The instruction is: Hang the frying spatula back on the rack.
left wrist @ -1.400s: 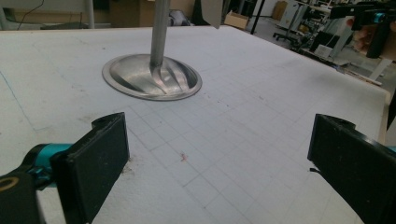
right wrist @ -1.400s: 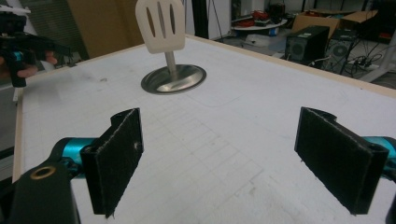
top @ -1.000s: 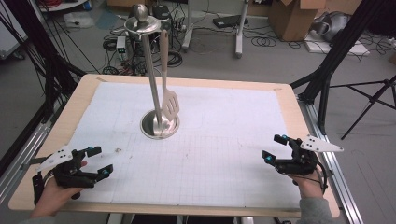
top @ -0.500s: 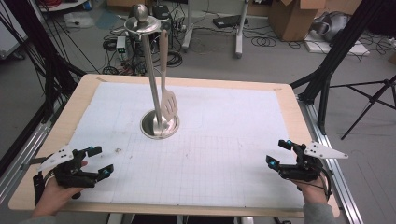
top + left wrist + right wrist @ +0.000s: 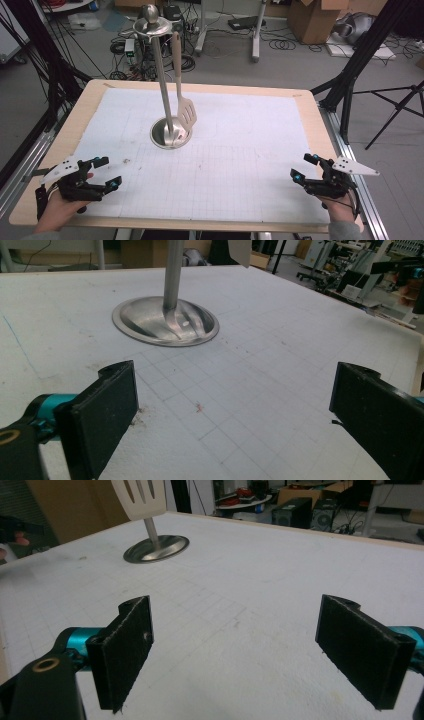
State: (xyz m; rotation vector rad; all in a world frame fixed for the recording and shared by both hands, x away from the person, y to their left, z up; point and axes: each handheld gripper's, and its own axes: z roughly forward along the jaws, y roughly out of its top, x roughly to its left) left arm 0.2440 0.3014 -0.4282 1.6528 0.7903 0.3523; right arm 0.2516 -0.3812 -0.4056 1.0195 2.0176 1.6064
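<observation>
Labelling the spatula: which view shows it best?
High view: the whole spatula hangs from the stand, handle to blade. The right gripper view catches its slotted blade; the left gripper view just a blade corner at top.

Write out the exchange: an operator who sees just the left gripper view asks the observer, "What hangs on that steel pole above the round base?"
Observer: A cream slotted plastic spatula hangs from the ring at the top of the silver metal stand.
Operator: Does its blade touch the base?
Observer: The right gripper view suggests not; the blade seems to hang clear above it.
Operator: Where is the right gripper?
Observer: The right gripper sits near the table's front right corner, fingers apart, holding nothing.
</observation>
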